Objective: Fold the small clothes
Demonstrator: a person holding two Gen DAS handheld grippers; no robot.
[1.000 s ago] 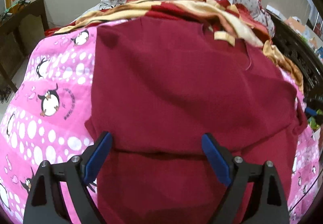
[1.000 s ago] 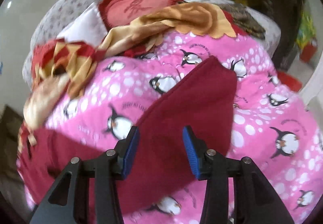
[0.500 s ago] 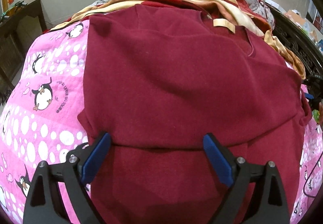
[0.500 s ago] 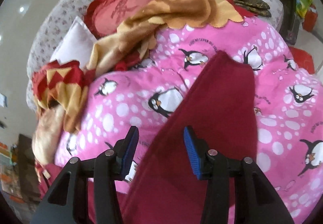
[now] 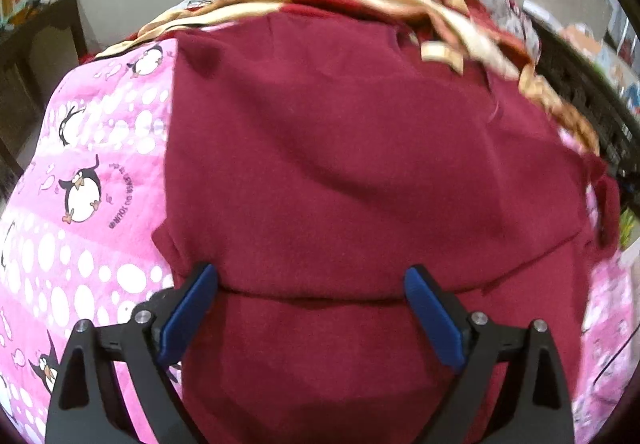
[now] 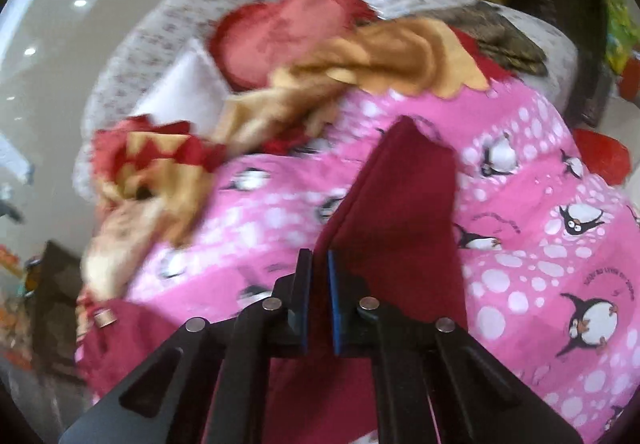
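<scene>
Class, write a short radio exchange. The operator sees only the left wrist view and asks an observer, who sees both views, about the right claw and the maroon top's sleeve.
Operator: My left claw hangs open over the maroon top. Is the right claw holding anything?
Observer: Yes. The right claw is shut on the top's sleeve, pinching it into a ridge.
Operator: Where does the rest of that sleeve lie?
Observer: It stretches away from the claw across the pink penguin quilt.
Operator: Is anything in its way?
Observer: A tan scalloped cloth lies beyond the sleeve's tip, and a strip of quilt shows between them.
</scene>
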